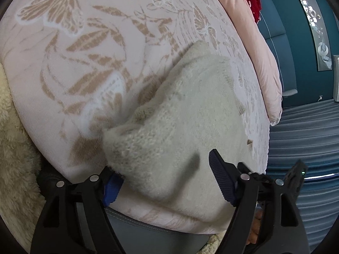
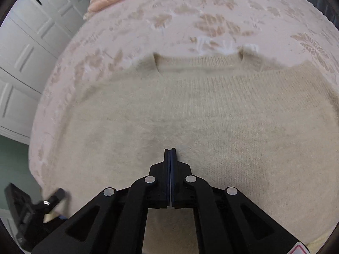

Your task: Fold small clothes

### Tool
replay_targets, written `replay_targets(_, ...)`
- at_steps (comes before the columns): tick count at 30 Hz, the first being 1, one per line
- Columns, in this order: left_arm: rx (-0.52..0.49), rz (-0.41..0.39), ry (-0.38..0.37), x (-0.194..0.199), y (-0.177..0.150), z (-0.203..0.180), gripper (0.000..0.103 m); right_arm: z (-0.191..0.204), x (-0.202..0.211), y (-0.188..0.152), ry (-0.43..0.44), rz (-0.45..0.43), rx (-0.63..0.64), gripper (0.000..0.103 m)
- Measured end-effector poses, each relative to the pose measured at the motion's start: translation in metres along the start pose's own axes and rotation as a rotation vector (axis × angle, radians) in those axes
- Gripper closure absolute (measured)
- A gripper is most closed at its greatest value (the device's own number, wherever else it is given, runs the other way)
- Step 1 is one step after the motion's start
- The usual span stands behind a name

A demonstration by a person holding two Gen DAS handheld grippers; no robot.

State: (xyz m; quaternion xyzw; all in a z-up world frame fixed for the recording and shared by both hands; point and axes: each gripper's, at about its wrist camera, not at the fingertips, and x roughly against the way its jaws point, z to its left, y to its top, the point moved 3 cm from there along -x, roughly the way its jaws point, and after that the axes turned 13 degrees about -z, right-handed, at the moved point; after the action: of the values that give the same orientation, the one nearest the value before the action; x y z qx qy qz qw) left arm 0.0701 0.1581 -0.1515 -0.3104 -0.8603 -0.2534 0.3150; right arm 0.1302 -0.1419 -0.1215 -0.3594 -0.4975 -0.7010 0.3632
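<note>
A cream knitted sweater (image 2: pixel 190 116) lies flat on the pink patterned bed cover (image 2: pixel 190 21), neckline at the far side. In the left wrist view its folded edge (image 1: pixel 180 127) lies between my fingers near the bed's front edge. My left gripper (image 1: pixel 163 175) is open wide, its jaws on either side of that sweater edge; the left pad is partly hidden behind the fabric. My right gripper (image 2: pixel 170 151) is shut, empty, with its tips just above the sweater's near middle. The left gripper also shows in the right wrist view (image 2: pixel 50 201) at the sweater's left edge.
A pink quilt (image 1: pixel 254 42) lies at the head of the bed. A fluffy cream blanket (image 1: pixel 12 148) is at the left. Blue wall and grey floor (image 1: pixel 307 127) are to the right; white wardrobe doors (image 2: pixel 27 53) stand beyond the bed.
</note>
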Motion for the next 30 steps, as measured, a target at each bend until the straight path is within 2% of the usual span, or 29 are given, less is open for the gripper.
replay_targets(2,-0.031,-0.019,0.009,-0.001,0.002,-0.007,0.033,-0.002,-0.012,-0.003,0.017,-0.039,0.003,0.103)
replay_targets(4,-0.096,0.01,-0.028,-0.005,0.004,-0.023,0.087,-0.004,-0.011,-0.001,0.023,-0.038,-0.034,0.103)
replay_targets(5,-0.12,0.016,-0.032,-0.004,0.007,-0.03,0.085,-0.005,-0.009,0.0,0.029,-0.036,-0.048,0.103)
replay_targets(8,-0.172,-0.017,-0.107,0.013,0.012,-0.067,0.088,-0.012,-0.001,-0.001,0.089,-0.057,-0.066,0.103)
replay_targets(10,-0.276,-0.045,-0.14,0.026,0.008,-0.107,0.088,-0.025,0.013,-0.003,0.157,-0.078,-0.153,0.101)
replay_targets(11,-0.341,-0.056,-0.165,0.033,0.003,-0.131,0.088,-0.033,0.022,-0.005,0.19,-0.089,-0.199,0.096)
replay_targets(13,-0.477,-0.076,-0.214,0.046,-0.015,-0.179,0.088,-0.05,0.047,-0.011,0.219,-0.124,-0.237,0.092)
replay_targets(15,-0.613,-0.076,-0.281,0.055,-0.046,-0.226,0.088,-0.071,0.078,-0.018,0.223,-0.183,-0.233,0.091)
replay_targets(17,-0.722,-0.039,-0.332,0.054,-0.086,-0.264,0.088,-0.1,0.109,-0.026,0.22,-0.241,-0.253,0.09)
replay_targets(19,-0.806,0.025,-0.349,0.038,-0.128,-0.289,0.087,-0.135,0.137,-0.037,0.206,-0.295,-0.302,0.082)
replay_targets(21,-0.866,0.096,-0.317,0.011,-0.17,-0.296,0.085,-0.17,0.158,-0.048,0.183,-0.335,-0.35,0.071)
replay_targets(22,-0.884,0.124,-0.294,-0.003,-0.187,-0.293,0.08,-0.186,0.166,-0.055,0.171,-0.347,-0.368,0.07)
replay_targets(23,-0.9,0.152,-0.27,-0.015,-0.202,-0.288,0.079,-0.199,0.171,-0.06,0.161,-0.351,-0.386,0.069)
replay_targets(25,-0.893,0.196,-0.224,-0.027,-0.219,-0.271,0.08,-0.218,0.181,-0.073,0.151,-0.353,-0.425,0.066)
replay_targets(26,-0.884,0.213,-0.241,-0.024,-0.223,-0.262,0.078,-0.224,0.186,-0.077,0.159,-0.357,-0.436,0.059)
replay_targets(27,-0.89,0.218,-0.258,-0.018,-0.224,-0.255,0.065,-0.227,0.191,-0.081,0.17,-0.365,-0.443,0.05)
replay_targets(28,-0.92,0.201,-0.253,-0.01,-0.223,-0.246,0.047,-0.228,0.195,-0.083,0.185,-0.374,-0.447,0.045)
replay_targets(30,-1.01,0.123,-0.215,0.007,-0.219,-0.224,0.029,-0.226,0.199,-0.084,0.235,-0.384,-0.454,0.032)
